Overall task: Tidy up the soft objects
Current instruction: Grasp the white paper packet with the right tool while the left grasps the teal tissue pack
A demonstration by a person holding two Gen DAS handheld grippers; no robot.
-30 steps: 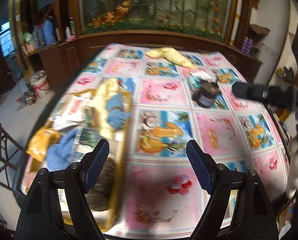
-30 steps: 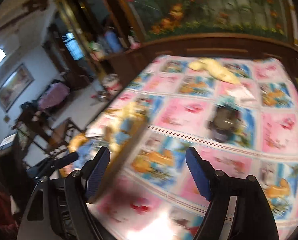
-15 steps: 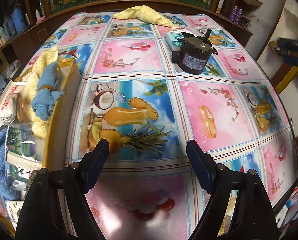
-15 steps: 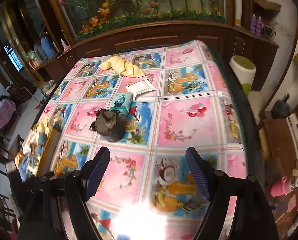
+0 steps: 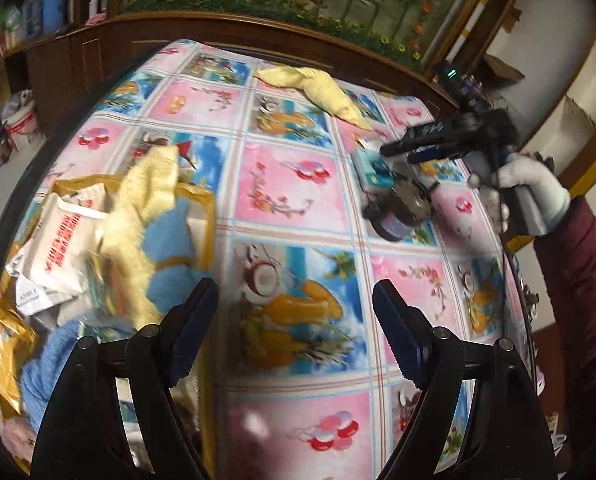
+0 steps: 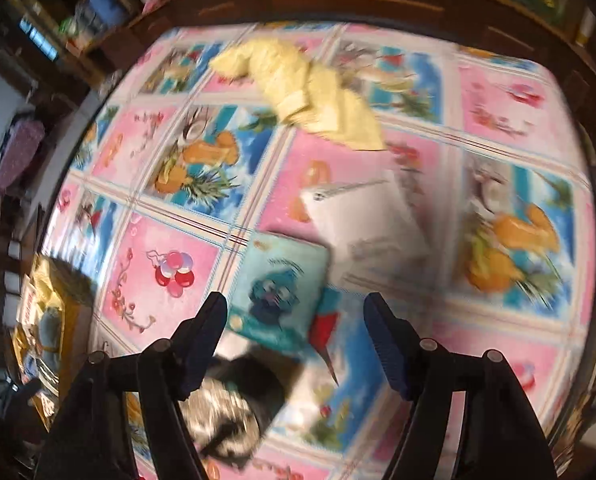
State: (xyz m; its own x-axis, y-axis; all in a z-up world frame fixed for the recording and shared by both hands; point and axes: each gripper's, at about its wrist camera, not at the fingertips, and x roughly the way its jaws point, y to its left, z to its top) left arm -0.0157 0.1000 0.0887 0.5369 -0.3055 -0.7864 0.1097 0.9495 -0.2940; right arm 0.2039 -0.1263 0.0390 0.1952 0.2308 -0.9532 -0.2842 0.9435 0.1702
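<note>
Table point(image 5: 298, 216) w/ a pink-and-blue fruit-print cloth. At its left edge sits a yellow open box point(image 5: 206, 216), packed: a pale yellow towel point(image 5: 146, 200) draped over the top, a blue soft item point(image 5: 170, 248) beside it, a white printed packet point(image 5: 62, 236), more blue fabric point(image 5: 42, 364) nearer the camera. Left tongs point(image 5: 296, 330) released, nothing between them, hovering by the box's near corner. Right tongs point(image 6: 296, 338) apart but have just been closing in; they hang above a teal packet w/ a blue cartoon print point(image 6: 278, 292), not touching it. White packet point(image 6: 370, 224) just beyond, black round device point(image 6: 238, 400) just before it. Another yellow cloth point(image 6: 306, 92) lies loose at the far side, well apart from the box
</note>
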